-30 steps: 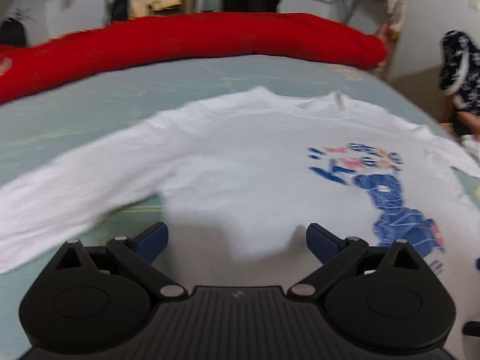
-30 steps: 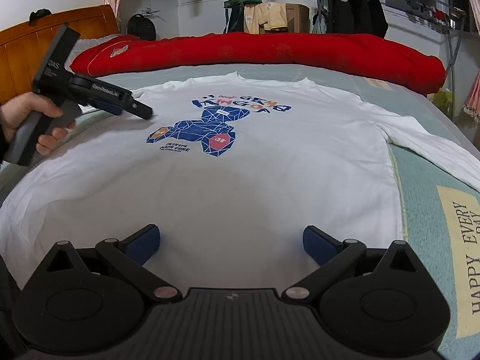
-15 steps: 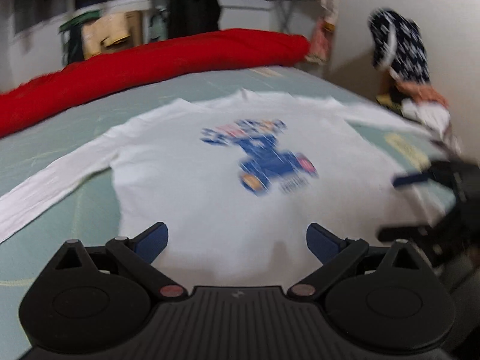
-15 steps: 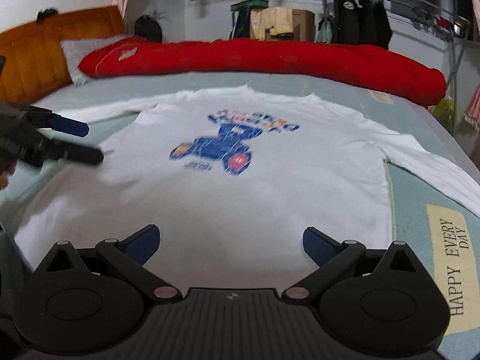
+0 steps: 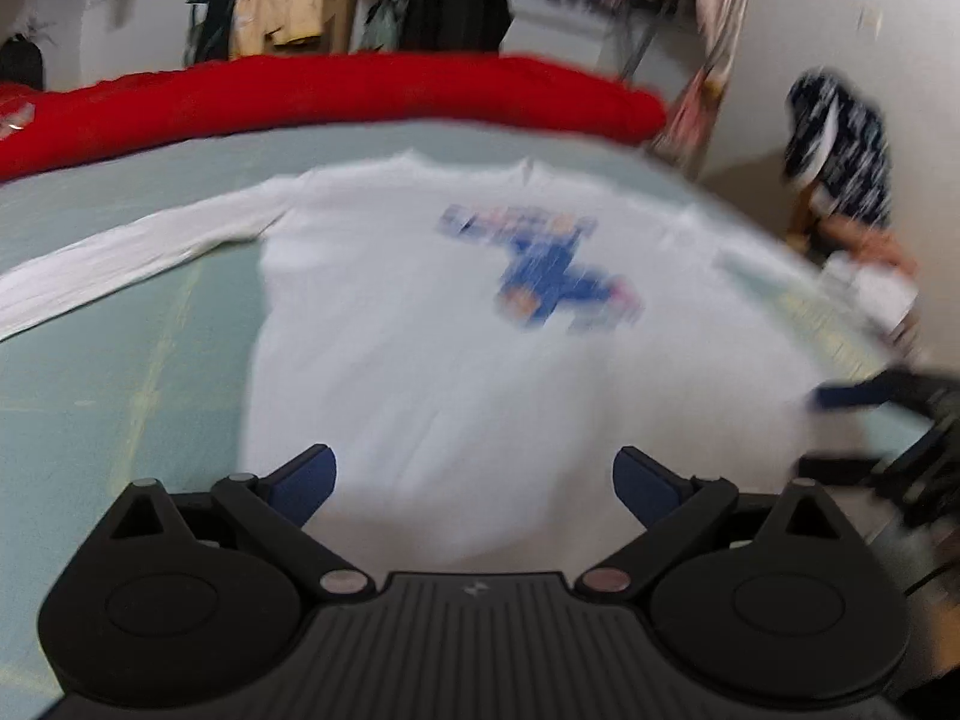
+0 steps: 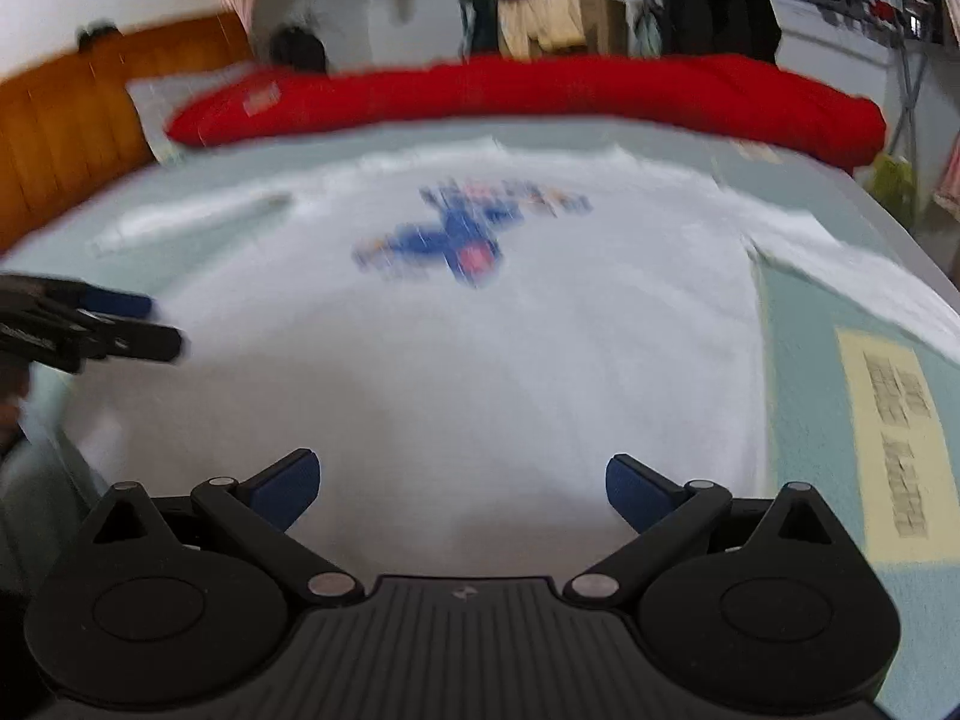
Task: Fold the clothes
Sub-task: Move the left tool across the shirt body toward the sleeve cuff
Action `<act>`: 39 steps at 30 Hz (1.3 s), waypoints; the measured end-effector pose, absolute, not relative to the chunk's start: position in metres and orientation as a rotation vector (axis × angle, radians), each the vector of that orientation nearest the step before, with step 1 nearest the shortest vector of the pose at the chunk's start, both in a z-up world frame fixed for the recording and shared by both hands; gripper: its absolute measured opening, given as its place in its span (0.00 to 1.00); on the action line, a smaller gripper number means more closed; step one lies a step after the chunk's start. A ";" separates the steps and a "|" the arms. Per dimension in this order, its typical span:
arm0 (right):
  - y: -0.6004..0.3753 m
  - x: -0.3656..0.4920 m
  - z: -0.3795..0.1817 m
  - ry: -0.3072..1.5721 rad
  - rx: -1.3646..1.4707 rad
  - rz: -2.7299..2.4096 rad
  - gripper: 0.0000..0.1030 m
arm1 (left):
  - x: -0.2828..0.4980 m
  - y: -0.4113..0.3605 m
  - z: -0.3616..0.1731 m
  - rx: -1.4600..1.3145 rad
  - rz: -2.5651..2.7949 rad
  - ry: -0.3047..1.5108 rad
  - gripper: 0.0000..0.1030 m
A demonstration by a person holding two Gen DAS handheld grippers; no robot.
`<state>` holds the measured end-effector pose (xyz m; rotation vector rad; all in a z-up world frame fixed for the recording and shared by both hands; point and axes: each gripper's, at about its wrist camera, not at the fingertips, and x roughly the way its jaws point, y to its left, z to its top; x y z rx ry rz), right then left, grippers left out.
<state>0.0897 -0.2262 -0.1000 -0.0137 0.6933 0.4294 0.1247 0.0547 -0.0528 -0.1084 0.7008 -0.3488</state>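
- The left gripper [image 5: 474, 480] has its jaws spread wide and holds nothing; its blue-padded fingertips [image 5: 306, 474] hang over the lower hem of the white shirt [image 5: 450, 372].
- The right gripper [image 6: 462, 489] is likewise wide apart and empty, above the hem on the other side.
- Each gripper shows at the edge of the other's view, at opposite sides of the hem.
- The shirt lies flat, front up, on the pale green bed sheet [image 5: 120, 360], sleeves spread outward, a blurred blue print [image 6: 450, 240] on its chest.
- A red duvet [image 6: 540, 96] lies rolled along the far edge of the bed, beyond the collar.
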 end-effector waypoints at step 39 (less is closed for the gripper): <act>-0.226 0.075 -0.103 0.739 0.028 0.469 1.00 | 0.151 0.062 -0.073 -0.170 -0.194 0.775 0.95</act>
